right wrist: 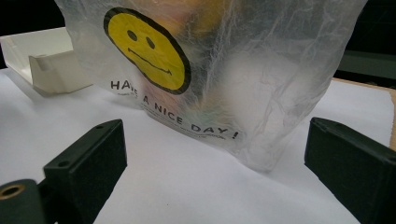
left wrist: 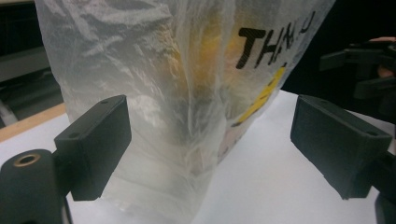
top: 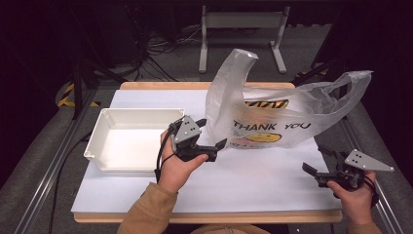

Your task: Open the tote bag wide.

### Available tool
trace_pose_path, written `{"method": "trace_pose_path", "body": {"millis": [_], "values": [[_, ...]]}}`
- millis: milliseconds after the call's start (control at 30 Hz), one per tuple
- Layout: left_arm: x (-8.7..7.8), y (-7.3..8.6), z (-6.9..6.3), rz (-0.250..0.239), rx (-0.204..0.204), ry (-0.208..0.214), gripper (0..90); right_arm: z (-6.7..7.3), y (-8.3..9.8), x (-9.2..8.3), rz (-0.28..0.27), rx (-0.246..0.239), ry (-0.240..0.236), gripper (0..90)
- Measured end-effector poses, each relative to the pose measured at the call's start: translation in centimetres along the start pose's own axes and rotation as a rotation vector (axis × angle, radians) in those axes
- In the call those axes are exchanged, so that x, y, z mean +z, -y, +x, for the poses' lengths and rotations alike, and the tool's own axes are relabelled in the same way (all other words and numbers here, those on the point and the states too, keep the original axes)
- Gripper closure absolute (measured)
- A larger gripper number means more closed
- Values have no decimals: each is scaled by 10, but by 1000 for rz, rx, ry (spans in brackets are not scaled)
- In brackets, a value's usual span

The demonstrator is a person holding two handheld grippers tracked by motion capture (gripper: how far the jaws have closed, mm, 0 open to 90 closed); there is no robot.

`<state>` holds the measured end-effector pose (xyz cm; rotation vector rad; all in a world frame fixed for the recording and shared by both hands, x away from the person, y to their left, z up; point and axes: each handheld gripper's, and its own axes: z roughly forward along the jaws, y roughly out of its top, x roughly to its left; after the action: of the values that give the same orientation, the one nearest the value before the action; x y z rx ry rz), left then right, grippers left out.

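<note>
Fingers (left wrist: 95, 142) of the left gripper (top: 210, 139) are spreading wide just beside the plastic bag (top: 272, 114), gripping nothing. Right gripper (top: 321, 163) is gaping empty, well apart from the bag, which is standing beside the white tray (top: 104, 124).

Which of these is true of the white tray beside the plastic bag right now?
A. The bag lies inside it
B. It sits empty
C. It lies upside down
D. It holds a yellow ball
B: in the high view the white tray shows only its bare white floor, upright, while the plastic bag stands on the table's white sheet beside it.
</note>
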<state>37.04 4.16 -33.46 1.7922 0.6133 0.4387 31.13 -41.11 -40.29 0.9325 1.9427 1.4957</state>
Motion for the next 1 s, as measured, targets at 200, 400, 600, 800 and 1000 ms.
{"method": "trace_pose_path", "body": {"millis": [200,400,600,800,1000], "values": [[13,-4,4,7,1,-23,142,0,0,-1,-14,2,-3,64],[22,-1,9,16,-13,-35,155,-1,-1,-2,-33,7,11,61],[27,0,15,6,-5,-26,219,1,-2,-1,-26,4,-2,75],[32,3,19,28,-2,-19,362,0,-7,-3,-33,4,1,85],[32,3,19,45,16,2,585,-1,-6,-4,-39,19,-7,95]]}}
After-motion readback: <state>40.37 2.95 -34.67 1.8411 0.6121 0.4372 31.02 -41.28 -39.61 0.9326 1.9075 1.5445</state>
